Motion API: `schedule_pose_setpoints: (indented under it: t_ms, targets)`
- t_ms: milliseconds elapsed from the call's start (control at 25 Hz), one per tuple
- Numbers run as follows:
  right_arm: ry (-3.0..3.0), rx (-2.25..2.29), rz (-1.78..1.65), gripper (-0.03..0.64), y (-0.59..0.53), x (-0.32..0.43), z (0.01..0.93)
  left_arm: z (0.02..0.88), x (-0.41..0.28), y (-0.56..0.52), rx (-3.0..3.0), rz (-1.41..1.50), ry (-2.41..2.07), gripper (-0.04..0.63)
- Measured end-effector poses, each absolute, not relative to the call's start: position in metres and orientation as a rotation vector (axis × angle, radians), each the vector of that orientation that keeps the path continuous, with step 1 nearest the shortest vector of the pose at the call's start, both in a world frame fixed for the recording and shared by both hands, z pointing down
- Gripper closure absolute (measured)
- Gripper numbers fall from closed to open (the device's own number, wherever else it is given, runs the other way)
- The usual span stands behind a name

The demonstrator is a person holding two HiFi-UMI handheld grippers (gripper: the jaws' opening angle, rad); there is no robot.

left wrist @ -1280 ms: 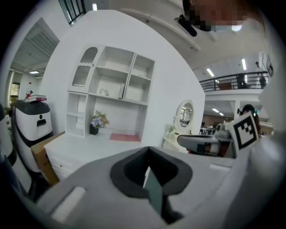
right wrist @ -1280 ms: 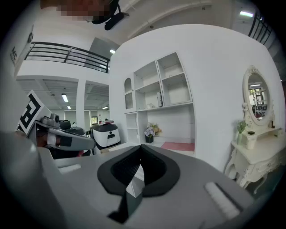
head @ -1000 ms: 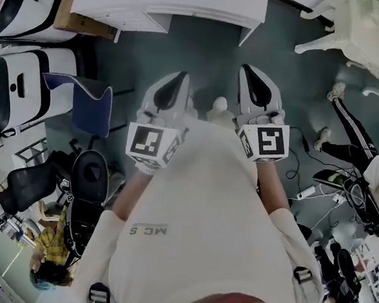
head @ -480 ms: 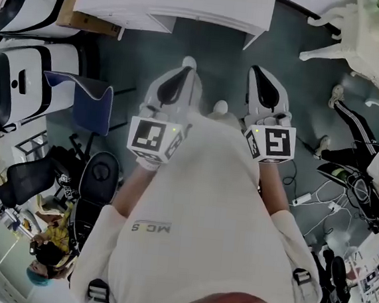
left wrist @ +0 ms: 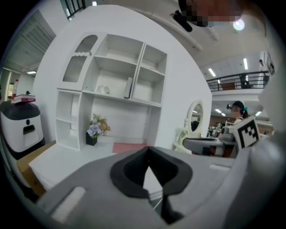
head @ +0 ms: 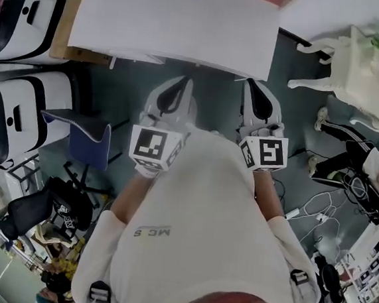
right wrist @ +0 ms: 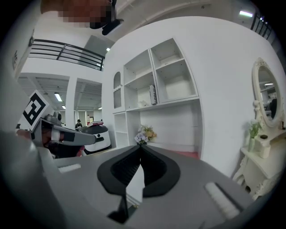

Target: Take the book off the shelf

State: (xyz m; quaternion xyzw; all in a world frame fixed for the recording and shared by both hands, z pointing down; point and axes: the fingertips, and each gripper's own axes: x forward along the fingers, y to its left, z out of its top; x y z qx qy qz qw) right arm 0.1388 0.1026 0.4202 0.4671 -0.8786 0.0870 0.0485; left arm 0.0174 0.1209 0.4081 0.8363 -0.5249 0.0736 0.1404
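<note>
A thin book [left wrist: 128, 87] stands upright in a middle compartment of the white shelf unit [left wrist: 111, 67], which rises from the back of a white desk [head: 175, 26]. The right gripper view shows the same book [right wrist: 153, 94] high on the shelves. My left gripper [head: 185, 82] and right gripper [head: 252, 83] are held side by side just in front of the desk's near edge, well short of the book. Both have their jaws shut with nothing between them, as seen at the left gripper [left wrist: 148, 150] and the right gripper [right wrist: 140, 147].
A small pot of flowers [left wrist: 94, 129] and a pink mat [left wrist: 129, 146] sit on the desk under the shelves. White machines [head: 14, 104] and a blue chair [head: 88, 134] stand at the left. A white dressing table [head: 358, 57] with an oval mirror [right wrist: 268, 96] stands at the right, with cables [head: 325, 200] on the floor.
The desk has come nearer and fills more of the head view's top. Both grippers have moved forward to its near edge, still shut and empty.
</note>
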Motion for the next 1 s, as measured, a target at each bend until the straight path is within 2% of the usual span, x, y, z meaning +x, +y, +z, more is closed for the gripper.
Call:
schedule_pose_setpoints:
  t_ms: [440, 1000]
  targets:
    - [-2.652, 1.583, 0.167, 0.618, -0.060, 0.062, 0.372, 0.376, -0.058, -0.043, 2.523, 0.210, -1.416, 0.593]
    - [-2.659, 1.632, 0.142, 0.618, -0.127, 0.051, 0.339, 0.351, -0.055, -0.117, 2.534, 0.181, -1.374, 0.592]
